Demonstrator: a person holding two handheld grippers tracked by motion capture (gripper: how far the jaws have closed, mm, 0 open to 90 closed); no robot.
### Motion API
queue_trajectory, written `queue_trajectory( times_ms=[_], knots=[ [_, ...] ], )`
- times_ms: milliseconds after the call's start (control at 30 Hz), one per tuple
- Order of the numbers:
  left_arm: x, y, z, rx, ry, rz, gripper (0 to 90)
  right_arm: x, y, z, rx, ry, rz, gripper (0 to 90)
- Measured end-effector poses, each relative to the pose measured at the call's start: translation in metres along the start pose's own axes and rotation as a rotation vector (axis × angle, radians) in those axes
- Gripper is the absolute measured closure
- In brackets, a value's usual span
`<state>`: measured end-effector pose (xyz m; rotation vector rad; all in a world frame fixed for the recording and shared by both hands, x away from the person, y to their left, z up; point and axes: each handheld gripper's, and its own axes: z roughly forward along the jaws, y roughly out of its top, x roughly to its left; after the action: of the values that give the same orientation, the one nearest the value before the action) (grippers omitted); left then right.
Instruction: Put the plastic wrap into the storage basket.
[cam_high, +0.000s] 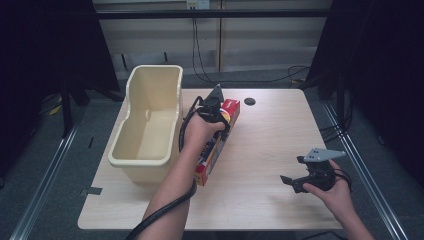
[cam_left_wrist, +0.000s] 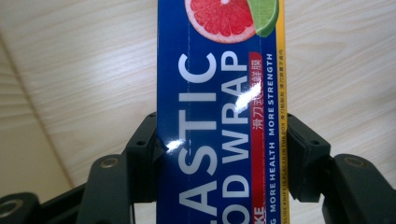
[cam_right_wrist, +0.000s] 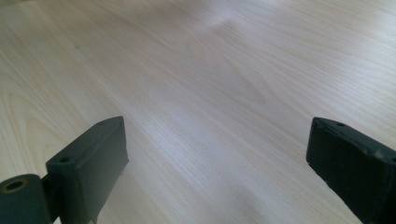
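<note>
A long blue plastic food wrap box (cam_high: 216, 145) with red and yellow ends hangs over the table just right of the cream tub. My left gripper (cam_high: 216, 122) is shut on it across its width. In the left gripper view the two black pads (cam_left_wrist: 145, 156) press on both long sides of the box (cam_left_wrist: 219, 112), whose face shows white lettering and a grapefruit picture. My right gripper (cam_high: 292, 182) is held near the table's front right, jaws wide apart. In the right gripper view its fingers (cam_right_wrist: 98, 158) stand over bare wood with nothing between them.
A cream plastic tub (cam_high: 135, 160) stands on the left part of the light wooden table (cam_high: 270, 130). A small dark round hole (cam_high: 250, 101) sits near the far edge. Cables hang behind the table, and a metal rail (cam_high: 370, 185) runs along its right side.
</note>
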<state>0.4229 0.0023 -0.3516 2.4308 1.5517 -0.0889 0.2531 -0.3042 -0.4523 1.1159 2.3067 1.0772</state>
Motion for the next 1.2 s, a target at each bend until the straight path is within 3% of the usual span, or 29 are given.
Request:
queue_trajectory(
  times_ms=[200, 333, 533, 733, 767, 1067, 1200],
  knots=[
    [0.002, -0.001, -0.020, -0.001, 0.005, 0.009, 40.9, 0.000, 0.000, 0.000, -0.007, 0.002, 0.004, 4.4],
    [0.004, -0.002, -0.030, 0.002, -0.022, 0.001, 40.9, 0.001, 0.001, 0.000, -0.005, 0.011, 0.009, 3.4],
    [0.008, -0.004, -0.047, -0.001, -0.011, 0.008, 40.9, 0.002, 0.001, 0.001, -0.008, 0.012, -0.005, 2.4],
    [0.012, -0.007, -0.062, -0.021, -0.016, -0.026, 40.9, 0.002, 0.001, 0.001, -0.004, 0.029, 0.003, 2.3],
    [0.014, -0.007, -0.065, -0.012, -0.023, -0.011, 40.9, 0.002, 0.001, 0.000, -0.004, 0.031, 0.004, 2.3],
    [0.021, -0.010, -0.088, -0.040, -0.010, -0.046, 40.9, 0.004, 0.001, 0.000, 0.005, 0.026, -0.011, 2.2],
    [0.026, -0.011, -0.100, -0.039, 0.001, -0.031, 40.9, 0.004, 0.001, 0.001, 0.003, 0.029, -0.015, 2.2]
  ],
)
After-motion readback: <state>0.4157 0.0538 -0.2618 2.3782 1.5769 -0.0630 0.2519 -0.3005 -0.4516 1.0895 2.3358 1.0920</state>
